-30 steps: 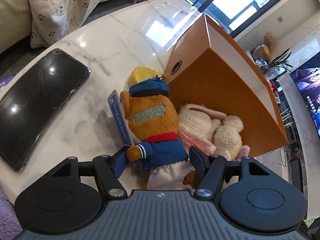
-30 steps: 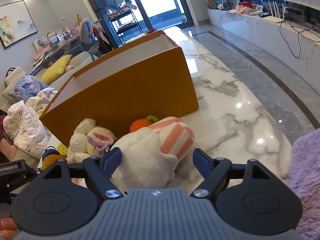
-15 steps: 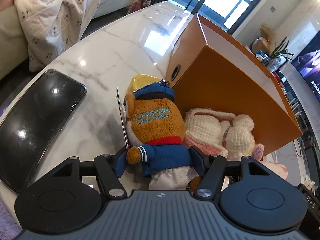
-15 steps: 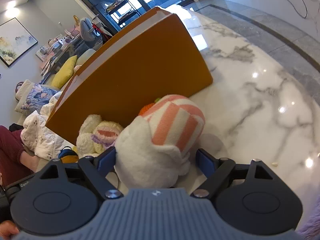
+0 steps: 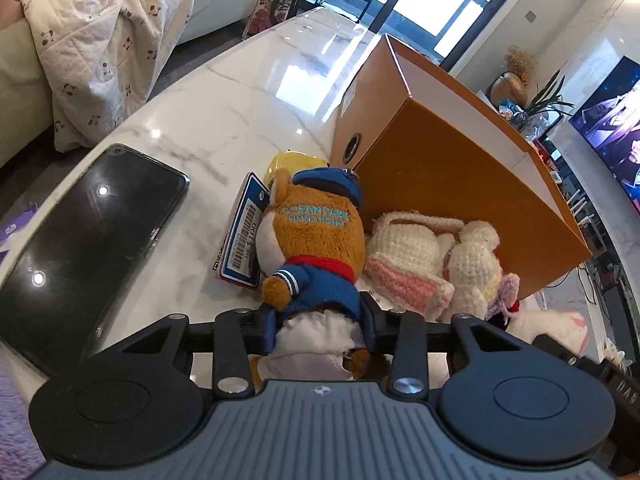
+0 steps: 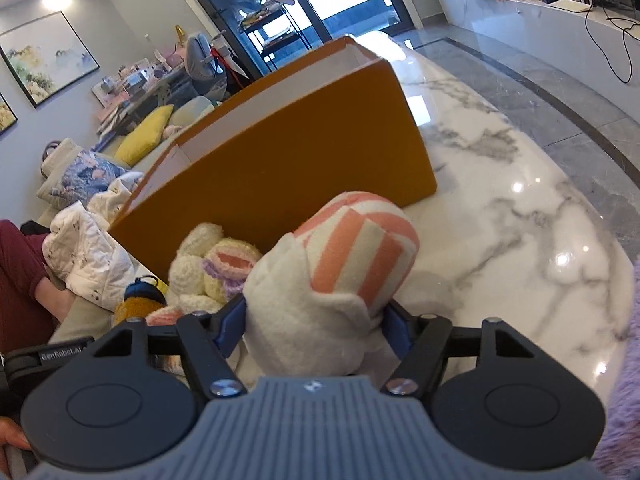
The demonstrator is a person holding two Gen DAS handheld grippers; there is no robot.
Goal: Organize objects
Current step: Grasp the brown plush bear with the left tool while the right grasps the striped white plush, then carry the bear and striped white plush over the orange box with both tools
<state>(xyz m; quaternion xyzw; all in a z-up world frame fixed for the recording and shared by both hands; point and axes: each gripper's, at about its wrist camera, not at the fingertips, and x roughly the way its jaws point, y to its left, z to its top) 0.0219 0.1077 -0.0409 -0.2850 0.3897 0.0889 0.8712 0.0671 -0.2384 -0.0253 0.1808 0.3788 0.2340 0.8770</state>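
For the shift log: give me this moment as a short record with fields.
surface: marble table
container: orange box, open top, nothing visible inside
left gripper: jaws just closing, pads pressed on bear plush in blue sailor outfit
right gripper: jaws just closing, pads against white plush with pink stripes
between them: crocheted cream bunny, lying against the box
aside: black phone, price tag on the bear

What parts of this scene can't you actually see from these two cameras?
- Orange box interior: both views, hidden by its own walls.
- Brown plush's legs: left view, behind the left claw.
- Striped plush's face: right view, turned away.
- Yellow object: left view, behind the brown plush.
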